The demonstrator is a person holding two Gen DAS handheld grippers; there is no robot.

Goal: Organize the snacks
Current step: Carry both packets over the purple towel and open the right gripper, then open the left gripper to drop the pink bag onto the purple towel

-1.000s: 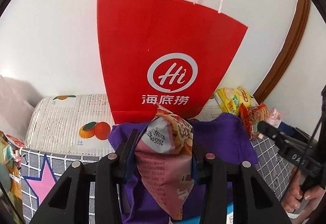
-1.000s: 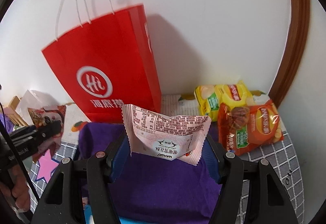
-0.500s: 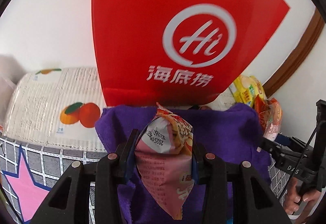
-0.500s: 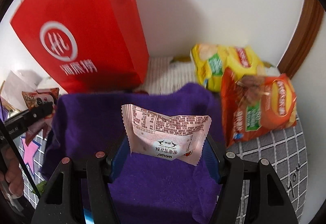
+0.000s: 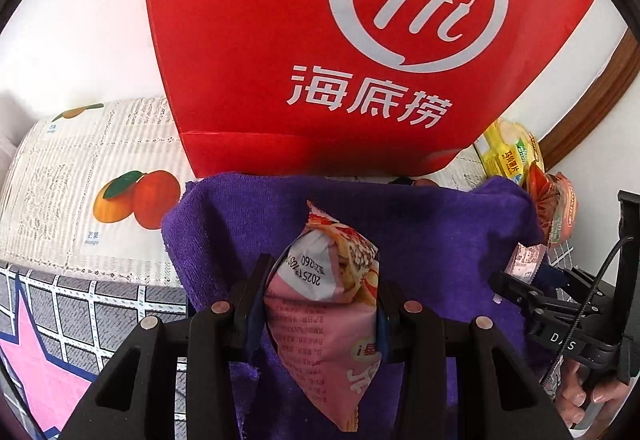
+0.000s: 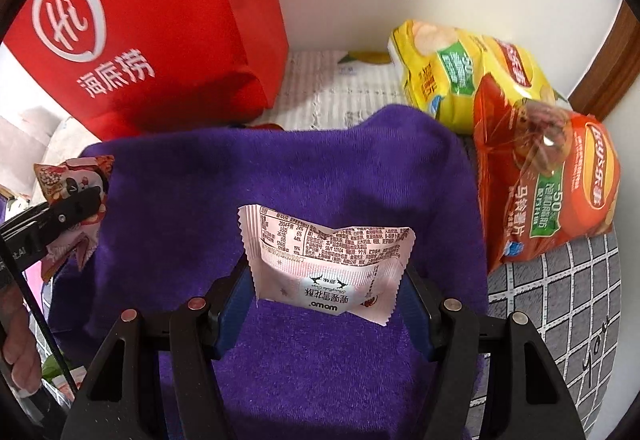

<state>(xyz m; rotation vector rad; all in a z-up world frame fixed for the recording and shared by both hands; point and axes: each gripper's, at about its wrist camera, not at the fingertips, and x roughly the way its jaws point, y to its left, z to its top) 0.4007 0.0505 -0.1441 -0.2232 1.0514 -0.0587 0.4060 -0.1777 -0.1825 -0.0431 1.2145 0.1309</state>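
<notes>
Left tongs clenched on a pink crinkled snack packet, right tongs pinching a pale pink flat wafer sachet, both poised above the purple fleece cloth, probably the sorting spot, just before the red paper bag.

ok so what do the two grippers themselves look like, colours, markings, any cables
Both are matte black plastic with triangular cut-outs and round silver rivet heads. The left gripper has black fingers with dark blue pads; the right gripper has brighter blue pads. Seen from the left wrist camera, the right gripper's body carries white lettering and a thin black cable. A bare hand grips it; no sleeve shows.
</notes>
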